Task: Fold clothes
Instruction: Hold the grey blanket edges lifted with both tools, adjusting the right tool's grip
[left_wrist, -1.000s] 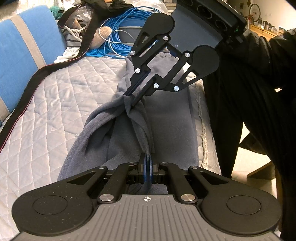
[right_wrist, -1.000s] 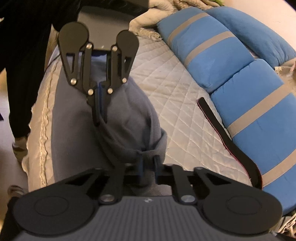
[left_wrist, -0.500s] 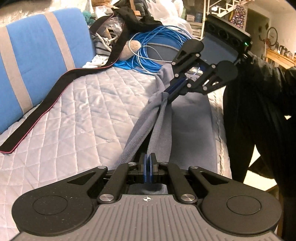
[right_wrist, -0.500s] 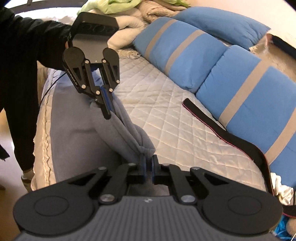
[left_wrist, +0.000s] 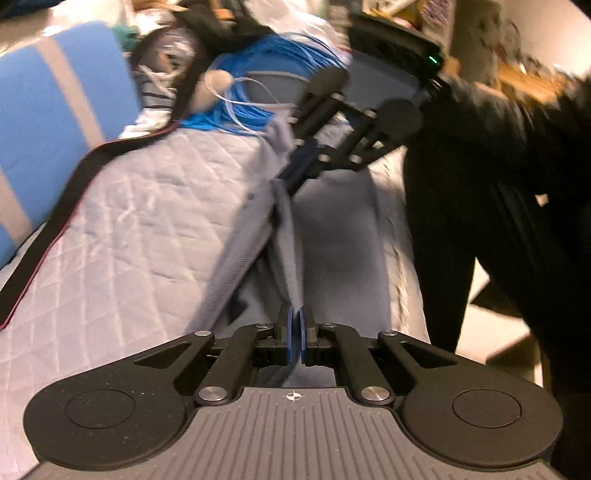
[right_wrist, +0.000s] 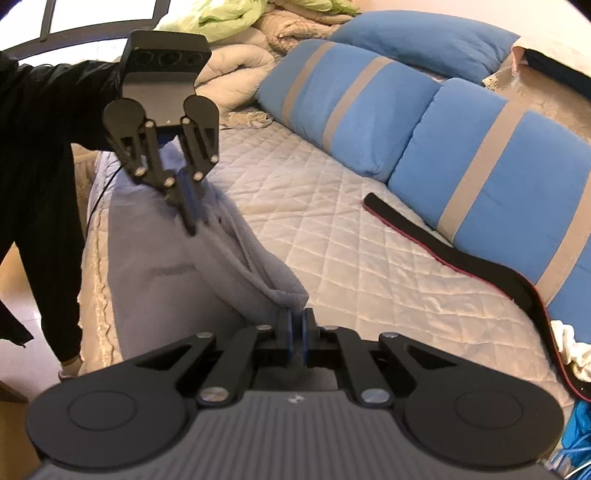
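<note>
Stretched tauter than half a second ago: grey fleece garment now pulled into a straighter fold line between the two tools, its bunched middle flattened out. Lies along the left part of the right wrist view, lower layer spread on the quilted bedspread, upper edge lifted off it. Left gripper at bottom centre of its own view, blue pads pinched narrow on one end of the fold; seen again upper left in the other view. Right gripper likewise clamped tight on the opposite end, seen upper centre from the left wrist, blurred. Beyond the cloth: black strap across the quilt at right, blue striped cushions behind it, blue cable coil at top centre.
</note>
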